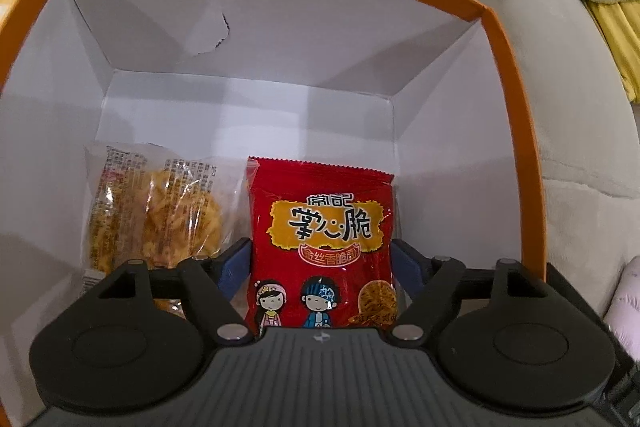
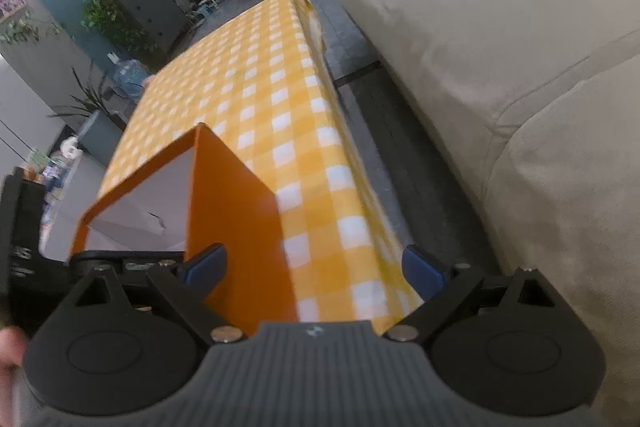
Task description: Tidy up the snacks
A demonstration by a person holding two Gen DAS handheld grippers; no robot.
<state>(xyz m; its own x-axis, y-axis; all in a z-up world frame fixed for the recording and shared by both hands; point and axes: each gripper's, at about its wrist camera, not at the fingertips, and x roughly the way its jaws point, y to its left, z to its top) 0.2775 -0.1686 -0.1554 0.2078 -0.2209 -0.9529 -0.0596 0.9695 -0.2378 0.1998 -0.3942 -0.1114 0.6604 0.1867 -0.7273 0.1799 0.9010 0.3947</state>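
Sofa [image 2: 500,67], beige, runs along one side of the table [image 2: 280,131]; its far end is cut off by the frame edge. Table carries a yellow-and-white checked cloth; its near corner is hidden behind the right gripper [image 2: 316,267].

Orange box [image 1: 516,131], white inside, stands open on the table. Its near wall is hidden under the left gripper [image 1: 322,267]; in the right wrist view only one corner and part of the interior show.

Red snack packet [image 1: 320,235] lies on the box floor toward the right wall, lower edge cut off by the gripper body. Just beside it on the left, a clear packet [image 1: 160,211] of golden crisp pieces, bottom end hidden behind the gripper linkage.

Left gripper: fingers spread wide on either side of the red packet, pads not pressing it; released. Right gripper: fingers wide apart, nothing between them, above the table edge by the box's outer wall.
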